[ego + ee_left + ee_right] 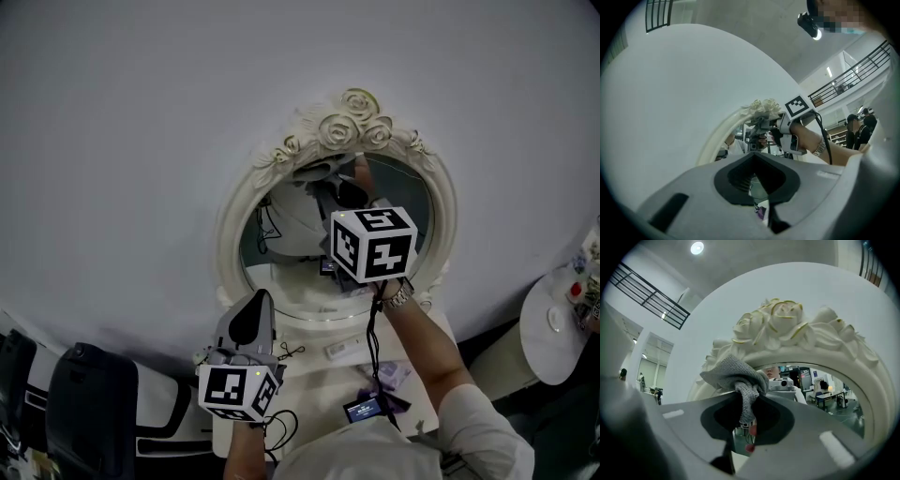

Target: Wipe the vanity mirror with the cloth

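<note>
The oval vanity mirror [281, 248] hangs on a white wall in a cream frame [232, 234] topped with carved roses [353, 122]. My right gripper [330, 180] is raised to the top of the glass and is shut on a grey knitted cloth [314, 172]. In the right gripper view the cloth [736, 375] bunches out of the closed jaws [747, 401], just under the rose crest [780, 324]. My left gripper [251, 314] is low at the mirror's bottom left, shut and holding nothing. The left gripper view shows its joined tips [754, 153] and the right gripper [790, 127] at the frame's top.
A white vanity shelf [309, 342] below the mirror carries small items, among them a purple one [394, 375]. There is a round white side table [553, 328] at the right and a black chair [89, 403] at the lower left.
</note>
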A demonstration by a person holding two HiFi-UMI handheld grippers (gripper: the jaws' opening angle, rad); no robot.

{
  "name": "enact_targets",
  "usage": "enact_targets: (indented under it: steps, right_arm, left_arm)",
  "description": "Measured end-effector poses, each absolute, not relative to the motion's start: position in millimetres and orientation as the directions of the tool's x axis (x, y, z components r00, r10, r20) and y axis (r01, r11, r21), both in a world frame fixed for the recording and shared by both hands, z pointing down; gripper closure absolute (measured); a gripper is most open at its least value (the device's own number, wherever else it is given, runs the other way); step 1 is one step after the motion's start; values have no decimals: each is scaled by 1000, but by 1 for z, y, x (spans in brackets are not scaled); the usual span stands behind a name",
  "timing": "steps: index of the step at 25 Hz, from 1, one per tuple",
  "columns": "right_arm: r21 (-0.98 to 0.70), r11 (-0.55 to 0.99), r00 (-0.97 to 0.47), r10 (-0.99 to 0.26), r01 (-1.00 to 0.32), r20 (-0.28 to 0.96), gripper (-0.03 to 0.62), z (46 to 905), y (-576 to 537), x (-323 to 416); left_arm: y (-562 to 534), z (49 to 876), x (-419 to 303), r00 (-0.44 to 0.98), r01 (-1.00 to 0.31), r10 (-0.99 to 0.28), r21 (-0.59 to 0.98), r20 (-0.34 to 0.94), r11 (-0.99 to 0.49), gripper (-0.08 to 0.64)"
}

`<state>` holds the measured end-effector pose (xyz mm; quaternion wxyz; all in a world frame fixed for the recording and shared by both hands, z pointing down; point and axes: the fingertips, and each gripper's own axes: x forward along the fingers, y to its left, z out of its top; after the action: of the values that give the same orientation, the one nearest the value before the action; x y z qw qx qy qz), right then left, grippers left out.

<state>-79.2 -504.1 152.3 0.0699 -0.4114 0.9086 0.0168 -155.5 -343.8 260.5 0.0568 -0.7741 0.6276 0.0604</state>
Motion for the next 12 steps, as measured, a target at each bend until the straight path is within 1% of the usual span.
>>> enact_targets:
  steps: [12]
  right_arm:
    - [-73,478,-466,-874,-875,-141,529,162,-539,43]
  left_arm:
    - [-354,263,-107,309,-951,-939,-35,-153,-307,558]
